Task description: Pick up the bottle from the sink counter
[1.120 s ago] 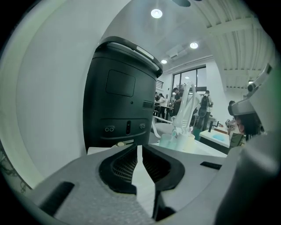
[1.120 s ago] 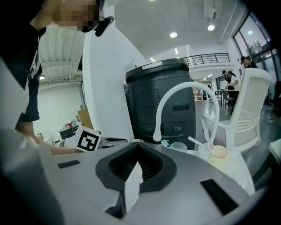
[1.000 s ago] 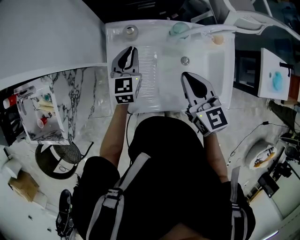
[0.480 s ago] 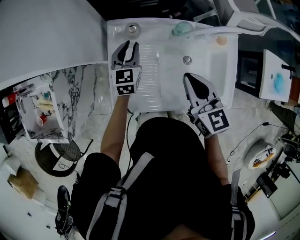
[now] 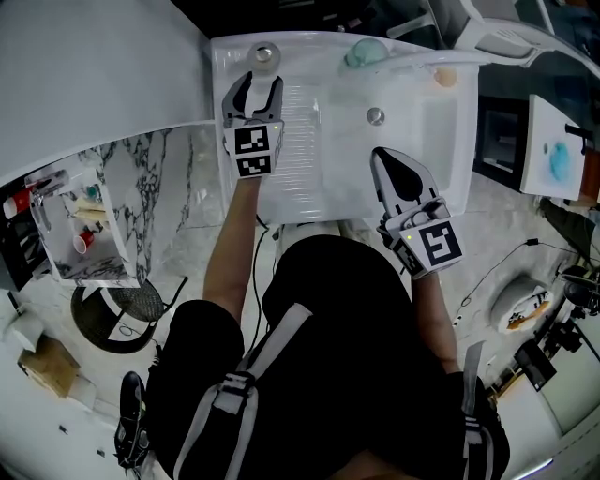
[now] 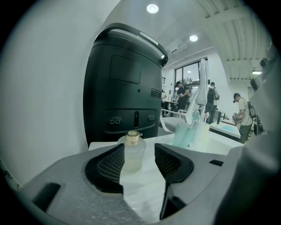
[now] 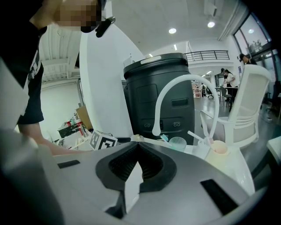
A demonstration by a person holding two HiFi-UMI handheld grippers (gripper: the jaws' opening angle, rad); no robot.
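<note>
Recessed ceiling lights (image 6: pixel 153 8) shine over a white-walled room with a marble-veined floor (image 5: pixel 155 183), tall windows (image 6: pixel 186 74), a hulking dark cabinet (image 6: pixel 125 83) and a white chair (image 7: pixel 259 99).

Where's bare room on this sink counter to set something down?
Ribbed drainboard, between the bottle corner and the basin, is bare. Left gripper, jaws opening, bottle just ahead, not yet between them, overhangs its left strip. Back edge is crowded: bottle, teal cup, peach cup, faucet.
</note>
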